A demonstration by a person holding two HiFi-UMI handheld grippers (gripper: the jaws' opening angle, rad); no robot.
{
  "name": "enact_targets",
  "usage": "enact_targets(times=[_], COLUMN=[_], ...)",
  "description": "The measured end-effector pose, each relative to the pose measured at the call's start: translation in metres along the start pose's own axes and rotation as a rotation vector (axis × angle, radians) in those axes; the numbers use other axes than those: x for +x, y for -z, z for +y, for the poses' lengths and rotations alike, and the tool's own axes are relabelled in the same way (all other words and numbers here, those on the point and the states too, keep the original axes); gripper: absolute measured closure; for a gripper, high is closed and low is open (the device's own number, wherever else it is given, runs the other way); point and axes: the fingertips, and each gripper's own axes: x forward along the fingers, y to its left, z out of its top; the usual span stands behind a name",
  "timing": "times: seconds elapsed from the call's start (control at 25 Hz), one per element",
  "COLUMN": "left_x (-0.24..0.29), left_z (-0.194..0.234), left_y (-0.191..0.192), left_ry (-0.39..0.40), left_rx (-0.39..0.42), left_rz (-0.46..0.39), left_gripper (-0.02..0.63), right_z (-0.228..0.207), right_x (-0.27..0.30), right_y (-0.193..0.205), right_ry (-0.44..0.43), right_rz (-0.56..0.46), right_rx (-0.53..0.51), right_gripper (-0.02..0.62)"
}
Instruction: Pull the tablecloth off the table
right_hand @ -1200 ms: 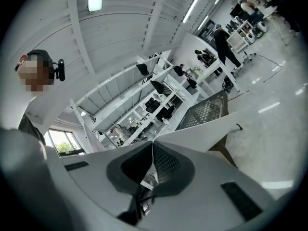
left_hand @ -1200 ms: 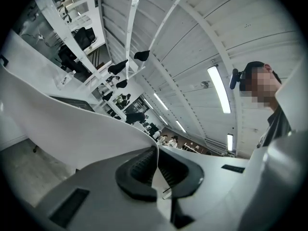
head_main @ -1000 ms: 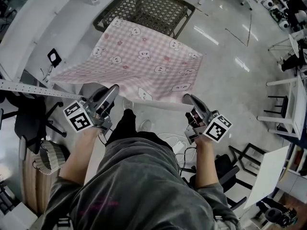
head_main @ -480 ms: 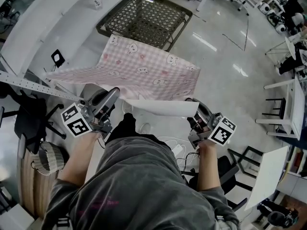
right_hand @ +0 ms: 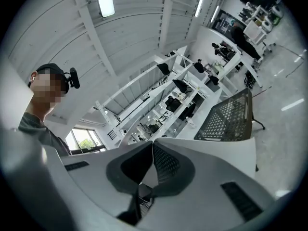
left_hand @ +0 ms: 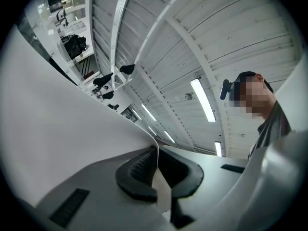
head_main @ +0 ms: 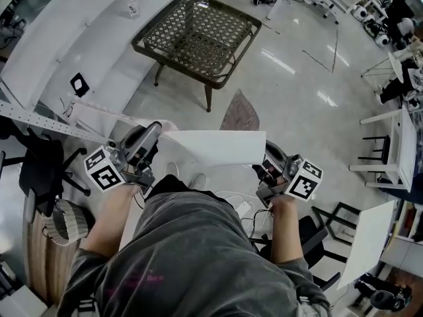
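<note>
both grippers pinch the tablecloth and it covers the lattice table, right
Not quite: the left gripper and right gripper do pinch the tablecloth, but it does not cover the lattice table. The head view shows the tabletop bare, with the cloth held off it.

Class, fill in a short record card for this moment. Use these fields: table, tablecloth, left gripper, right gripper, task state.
table: woven lattice top, bare, standing on the floor ahead of the person
tablecloth: off the table, spread in the air between the two grippers, white side up
left gripper: shut on the tablecloth's edge
right gripper: shut on the tablecloth's edge
task state: cloth lifted off the table, held at both ends
</note>
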Motion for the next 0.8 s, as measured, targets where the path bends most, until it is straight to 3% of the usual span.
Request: enact_targets(times=[0.36,0.8], left_x=[-0.003,-0.014], left_z=[0.011,0.035], left_y=[-0.021,-0.048], left_ry=[0.022,0.037], left_rx=[-0.038,-0.031], left_rz=[-0.012,0.009], left_gripper=[0.604,0.604], right_z=[0.013,0.010], right_x=[0.028,0.055], right_y=[-0.005,-0.010], right_ry=[-0.024,0.056], right_rz=[0.036,0.004], right_rx=[0.012,-0.005], right_gripper=[0.589,0.591])
